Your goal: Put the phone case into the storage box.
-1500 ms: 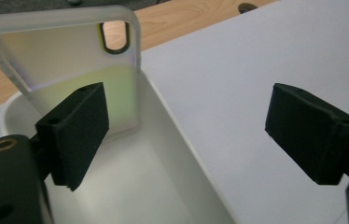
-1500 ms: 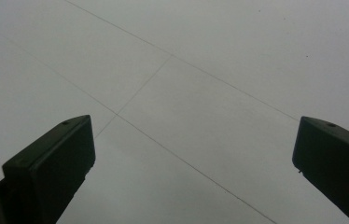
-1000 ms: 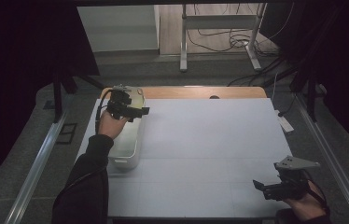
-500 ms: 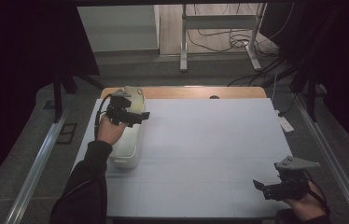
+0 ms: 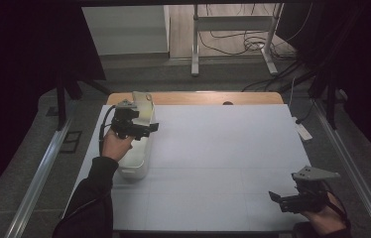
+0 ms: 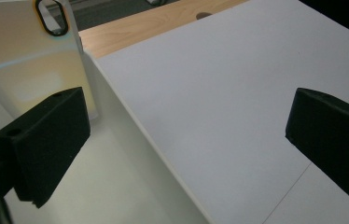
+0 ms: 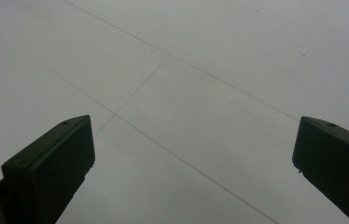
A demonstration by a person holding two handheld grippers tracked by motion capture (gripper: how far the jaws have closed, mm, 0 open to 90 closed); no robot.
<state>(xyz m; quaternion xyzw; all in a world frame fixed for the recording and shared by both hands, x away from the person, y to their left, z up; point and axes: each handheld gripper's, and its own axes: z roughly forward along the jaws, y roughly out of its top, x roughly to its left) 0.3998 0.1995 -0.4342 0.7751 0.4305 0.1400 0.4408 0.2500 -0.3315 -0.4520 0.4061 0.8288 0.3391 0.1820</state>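
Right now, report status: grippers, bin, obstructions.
Left gripper open, straddling long white plastic bin's right wall. Right gripper open, idle over white tabletop. Pale board upright inside bin.

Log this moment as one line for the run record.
left gripper: open, straddling bin wall | board: upright in bin | right gripper: open over table

The bin (image 5: 139,158) at the table's left looks like smooth white plastic with a faint sheen. The board (image 6: 28,60) standing in its far end is pale, smooth plastic, slightly glossy, with a dark-rimmed handle slot. The table top (image 5: 223,163) is matt white, smooth, crossed by thin seams; its far edge (image 5: 198,97) shows bare light wood. The 2 pads (image 6: 46,140) of the left gripper (image 5: 144,130) are matt black, foam-like. The right gripper (image 5: 280,198) carries a dull grey plate (image 5: 315,174).
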